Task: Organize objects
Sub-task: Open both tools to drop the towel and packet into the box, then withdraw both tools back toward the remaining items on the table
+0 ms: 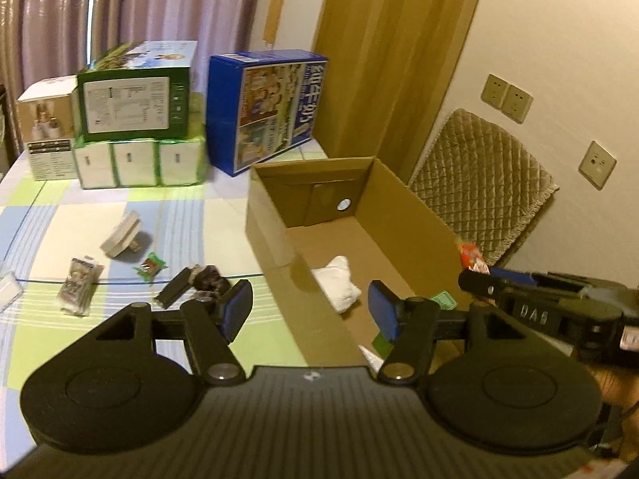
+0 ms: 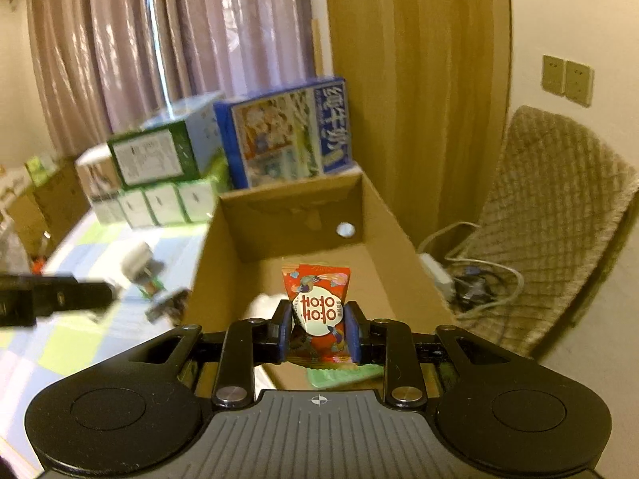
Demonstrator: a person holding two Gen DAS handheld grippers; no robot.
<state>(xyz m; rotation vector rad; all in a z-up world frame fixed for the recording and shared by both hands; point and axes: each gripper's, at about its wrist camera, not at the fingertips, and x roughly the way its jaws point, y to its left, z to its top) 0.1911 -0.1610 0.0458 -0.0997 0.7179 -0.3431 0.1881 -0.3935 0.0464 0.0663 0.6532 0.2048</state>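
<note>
Nearest, the right claw [image 2: 318,331] is clenched on an upright red snack packet [image 2: 316,307] printed "HOTO", its blue pads pressing both sides. It hangs over the near end of the open cardboard box [image 2: 399,239]; just beneath it a green wrapper [image 2: 343,375] lies on the box floor.

The left claw [image 1: 311,307] is released, its blue-padded fingers [image 1: 235,307] spread wide with nothing between them, poised over the box's near left wall [image 1: 271,231]. From this side the right claw [image 1: 475,279] comes in over the box's right wall with the red packet [image 1: 473,257] at its tip. Inside the box a white pouch [image 1: 337,283] lies on the floor near the left wall, and farther in a round hole [image 1: 343,204] pierces the far wall.

Left of the box, on the checked desk [image 1: 120,359], loose things lie scattered: a dark flat bar [image 1: 173,291] touching a dark lumpy piece [image 1: 207,277], a small green sweet [image 1: 151,265], a silvery printed sachet [image 1: 78,287] and a tilted white carton [image 1: 122,235].

At the far edge stand a blue milk carton [image 1: 267,111], a green box [image 1: 135,92] on a shrink-wrapped pack [image 1: 139,161], and a white box [image 1: 46,127]. A quilted chair [image 1: 483,183] stands right of the box by the wall.
</note>
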